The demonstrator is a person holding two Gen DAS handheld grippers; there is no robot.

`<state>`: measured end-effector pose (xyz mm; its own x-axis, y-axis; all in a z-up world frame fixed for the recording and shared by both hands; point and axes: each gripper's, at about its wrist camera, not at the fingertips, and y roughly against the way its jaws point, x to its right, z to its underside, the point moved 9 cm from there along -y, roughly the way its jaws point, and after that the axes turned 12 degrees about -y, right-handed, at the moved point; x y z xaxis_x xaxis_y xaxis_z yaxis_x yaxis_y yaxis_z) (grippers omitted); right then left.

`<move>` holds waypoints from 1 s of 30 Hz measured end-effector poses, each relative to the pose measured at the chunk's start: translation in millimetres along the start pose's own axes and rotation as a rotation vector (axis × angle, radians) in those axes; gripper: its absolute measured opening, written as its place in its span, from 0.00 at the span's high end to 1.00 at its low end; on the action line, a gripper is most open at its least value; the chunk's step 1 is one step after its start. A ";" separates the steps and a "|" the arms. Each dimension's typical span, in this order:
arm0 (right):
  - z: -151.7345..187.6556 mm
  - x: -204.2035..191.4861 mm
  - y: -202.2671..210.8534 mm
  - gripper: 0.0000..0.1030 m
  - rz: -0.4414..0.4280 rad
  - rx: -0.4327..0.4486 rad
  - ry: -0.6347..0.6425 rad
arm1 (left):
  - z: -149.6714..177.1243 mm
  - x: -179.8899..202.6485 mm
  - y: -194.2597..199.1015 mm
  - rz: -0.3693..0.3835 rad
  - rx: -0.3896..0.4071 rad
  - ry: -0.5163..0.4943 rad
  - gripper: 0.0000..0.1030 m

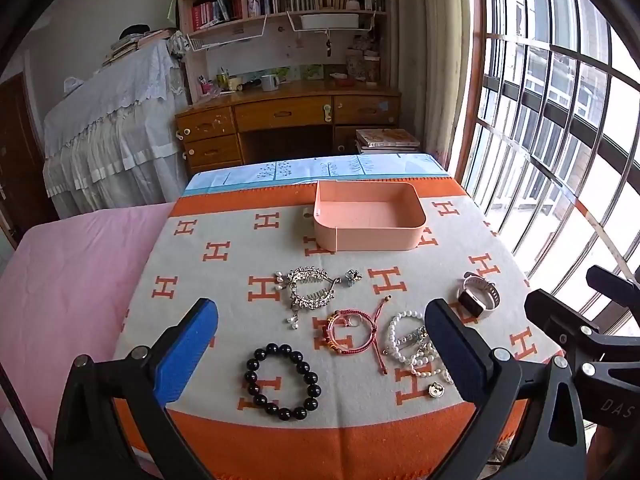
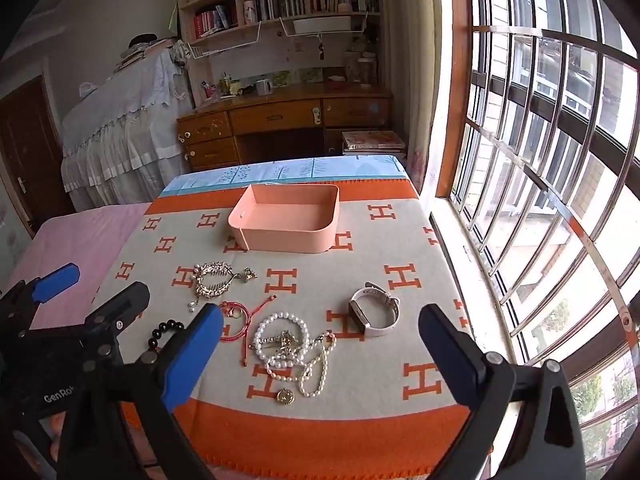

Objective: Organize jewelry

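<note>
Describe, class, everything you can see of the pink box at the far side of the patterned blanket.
The pink rectangular open-topped box looks like smooth matte plastic with rounded corners and low upright walls. There is no lid, and its inside appears empty. A vertical seam runs down the front wall near its left corner, and a small round tab shows at the left side. It sits flat and upright on the orange and grey blanket with H letters, beyond the spread jewellery. Nothing else touches it.

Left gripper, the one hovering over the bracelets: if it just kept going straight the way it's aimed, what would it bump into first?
Probably the red cord bracelet, which lies about midway between the open left gripper fingers; depth is hard to judge, so it could land on the blanket beside it.
</note>
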<state>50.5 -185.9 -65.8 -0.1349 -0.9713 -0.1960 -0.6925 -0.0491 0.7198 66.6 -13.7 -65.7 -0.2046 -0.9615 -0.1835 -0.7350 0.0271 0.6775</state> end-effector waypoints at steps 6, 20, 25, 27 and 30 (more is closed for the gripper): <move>-0.2 4.4 2.0 0.04 0.007 0.009 -0.004 | -0.6 1.4 1.5 -0.007 -0.004 -0.006 0.01; 0.5 6.0 1.4 0.04 0.012 0.010 -0.008 | 5.9 -4.0 1.9 -0.010 -0.006 -0.004 0.01; 1.6 4.4 2.4 0.04 0.008 0.013 0.001 | 5.2 -0.7 3.3 -0.011 -0.007 -0.001 0.01; 1.6 3.6 3.6 0.04 0.012 0.019 0.010 | 6.7 -2.4 4.8 -0.013 -0.009 0.001 0.01; 1.1 0.8 5.9 0.04 0.017 0.030 0.020 | 9.2 -6.4 8.5 -0.017 -0.004 0.004 0.01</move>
<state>45.5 -186.7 -62.5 -0.1329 -0.9764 -0.1702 -0.7113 -0.0256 0.7024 55.8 -4.8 -65.4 -0.1892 -0.9629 -0.1924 -0.7357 0.0093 0.6772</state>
